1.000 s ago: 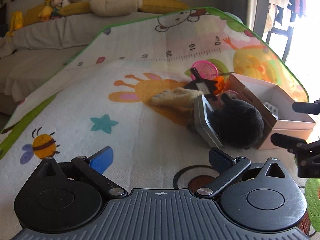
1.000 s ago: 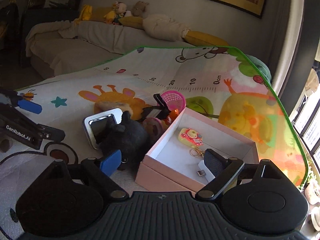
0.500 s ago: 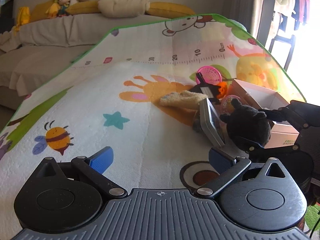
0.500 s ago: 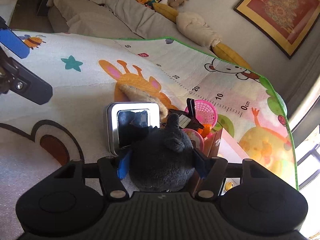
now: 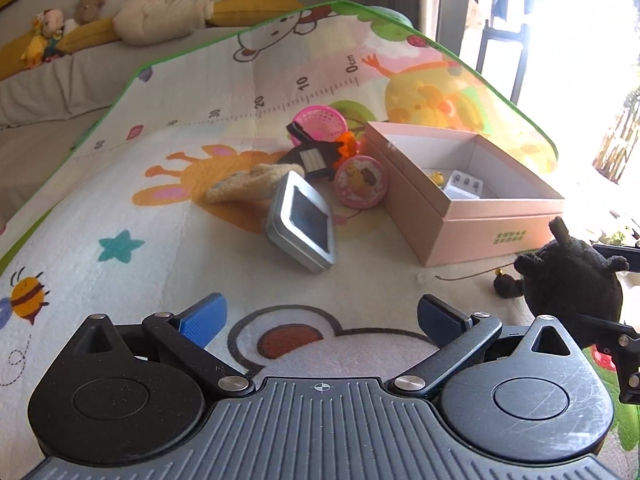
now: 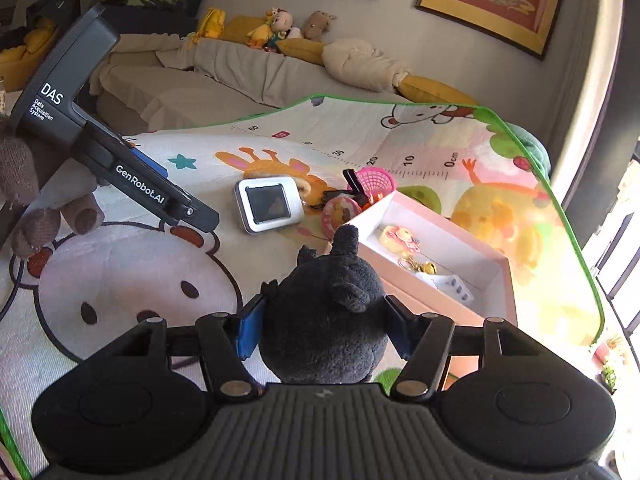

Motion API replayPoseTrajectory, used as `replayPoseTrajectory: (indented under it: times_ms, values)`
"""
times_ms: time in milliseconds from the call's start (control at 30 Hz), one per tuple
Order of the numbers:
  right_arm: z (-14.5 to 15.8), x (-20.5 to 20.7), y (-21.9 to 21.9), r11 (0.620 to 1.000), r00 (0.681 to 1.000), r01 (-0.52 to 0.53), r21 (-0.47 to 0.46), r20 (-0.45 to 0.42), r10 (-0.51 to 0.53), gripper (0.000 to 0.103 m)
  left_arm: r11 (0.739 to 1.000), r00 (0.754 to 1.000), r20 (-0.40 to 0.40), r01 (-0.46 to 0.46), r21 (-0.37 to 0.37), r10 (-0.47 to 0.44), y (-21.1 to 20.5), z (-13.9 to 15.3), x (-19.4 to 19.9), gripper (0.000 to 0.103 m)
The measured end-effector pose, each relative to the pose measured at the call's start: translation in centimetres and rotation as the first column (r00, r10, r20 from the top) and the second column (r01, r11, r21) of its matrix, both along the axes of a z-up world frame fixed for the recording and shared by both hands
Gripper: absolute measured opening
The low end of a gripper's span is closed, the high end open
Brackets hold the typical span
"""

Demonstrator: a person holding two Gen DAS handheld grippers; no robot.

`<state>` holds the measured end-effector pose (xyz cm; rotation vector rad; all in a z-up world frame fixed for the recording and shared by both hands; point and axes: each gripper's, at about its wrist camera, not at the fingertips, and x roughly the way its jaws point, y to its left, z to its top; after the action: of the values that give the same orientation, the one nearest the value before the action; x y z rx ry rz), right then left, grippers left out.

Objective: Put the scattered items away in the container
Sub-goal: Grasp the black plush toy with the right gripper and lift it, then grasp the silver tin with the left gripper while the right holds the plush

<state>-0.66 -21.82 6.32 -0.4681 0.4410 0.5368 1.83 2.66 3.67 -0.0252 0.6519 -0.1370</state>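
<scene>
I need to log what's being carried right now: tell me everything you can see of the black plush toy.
The black plush toy is a round, fuzzy, dark charcoal ball of soft pile fabric with small stubby ears or tufts on top. It sits upright between the right gripper fingers, whose pads press into both its sides, squashing it slightly. It is held off the play mat, just short of the open pink box and outside it. A thin cord with a small dark pompom trails from it.

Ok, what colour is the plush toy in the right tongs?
Black, or very dark charcoal. The plush toy shows best in the right wrist view, gripped between the right tongs.
</scene>
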Motion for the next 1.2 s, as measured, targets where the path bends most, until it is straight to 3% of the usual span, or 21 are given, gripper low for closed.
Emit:
replayPoseTrajectory:
  times_ms: [67, 200, 367, 533, 633, 667, 733, 833, 933, 1000, 1200]
  values:
    - [-0.7, 0.1, -1.5, 0.999, 0.998, 0.054, 0.006, -0.010, -0.054, 0.066, 1.000, 1.000, -0.006, 0.021, 0.021, -0.020, -1.0, -0.2, 0.1, 0.103]
    - [-1.4, 0.2, -3.0, 0.993, 0.993, 0.117, 0.032, -0.022, -0.116, 0.080, 0.999, 0.999, -0.024, 0.032, 0.044, -0.031, -2.0, -0.4, 0.6, 0.103]
    - [-1.9, -0.2, -3.8, 0.975, 0.981, 0.195, 0.109, -0.027, -0.193, 0.086, 0.996, 1.000, -0.006, -0.013, 0.090, 0.014, -2.2, -0.8, 2.4, 0.103]
    - [-0.7, -2.0, -4.0, 0.948, 0.982, 0.168, 0.271, 0.040, -0.186, 0.100, 0.989, 0.993, 0.053, -0.112, 0.097, 0.108, -1.0, -0.7, 6.0, 0.103]
    - [-1.1, -2.1, -3.5, 0.949, 0.985, 0.153, 0.276, 0.031, -0.168, 0.101, 0.989, 0.989, 0.050, -0.139, 0.049, 0.137, -0.4, -0.6, 8.3, 0.101]
    - [-1.4, -2.1, -3.3, 0.948, 0.985, 0.161, 0.273, 0.021, -0.173, 0.101, 0.989, 0.989, 0.045, -0.144, 0.037, 0.142, -0.3, -0.6, 8.9, 0.099]
    - [-1.6, -1.9, -3.4, 0.945, 0.984, 0.173, 0.276, -0.008, -0.178, 0.101, 0.988, 0.988, 0.030, -0.153, 0.033, 0.152, -0.1, -0.8, 9.8, 0.058]
    - [-1.8, -1.8, -3.8, 0.941, 0.981, 0.193, 0.279, -0.023, -0.194, 0.101, 0.987, 0.988, 0.019, -0.157, 0.024, 0.156, 0.2, -1.3, 10.2, 0.052]
    - [-2.0, -1.9, -4.1, 0.939, 0.977, 0.209, 0.273, -0.027, -0.210, 0.101, 0.993, 0.993, 0.022, -0.112, 0.027, 0.112, 0.1, -1.1, 9.2, 0.038]
    - [-2.2, -1.9, -4.2, 0.938, 0.976, 0.216, 0.271, -0.036, -0.214, 0.101, 0.997, 0.997, 0.002, -0.072, 0.007, 0.072, -0.1, -0.8, 8.2, 0.036]
    - [-2.7, -1.8, -4.1, 0.940, 0.974, 0.225, 0.256, -0.049, -0.219, 0.101, 0.985, 0.991, -0.101, 0.074, -0.159, -0.091, -0.5, 0.2, 3.1, 0.024]
